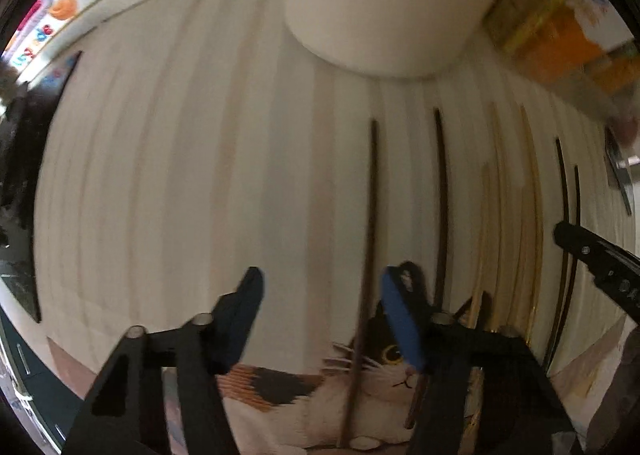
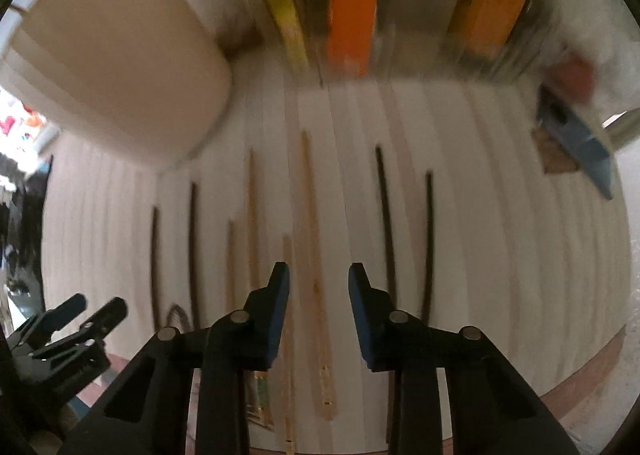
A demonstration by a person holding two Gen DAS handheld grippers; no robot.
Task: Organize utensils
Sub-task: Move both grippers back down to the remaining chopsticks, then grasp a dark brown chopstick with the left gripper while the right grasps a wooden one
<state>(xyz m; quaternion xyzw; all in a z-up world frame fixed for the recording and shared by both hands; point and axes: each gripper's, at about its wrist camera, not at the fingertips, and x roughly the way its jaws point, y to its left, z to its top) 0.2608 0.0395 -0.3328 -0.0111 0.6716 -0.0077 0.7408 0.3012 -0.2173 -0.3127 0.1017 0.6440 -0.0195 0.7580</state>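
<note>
Several chopsticks lie side by side on a pale striped mat (image 1: 160,175) with a cat picture at its near edge. My left gripper (image 1: 322,287) points down at the mat, jaws apart. A dark chopstick (image 1: 370,215) runs between them near the right pad, untouched. My right gripper (image 2: 319,279) is also open, straddling a light wooden chopstick (image 2: 310,215) without pressing it. Further dark chopsticks (image 2: 386,215) and light ones (image 2: 252,215) lie on either side. A cream cup (image 1: 380,3) stands at the mat's far edge. The frames are blurred.
Yellow and orange boxes (image 2: 352,15) stand upright behind the mat, next to the cream cup (image 2: 120,67). A blue object (image 2: 580,139) lies at the far right. The left gripper (image 2: 80,315) shows at the lower left of the right wrist view.
</note>
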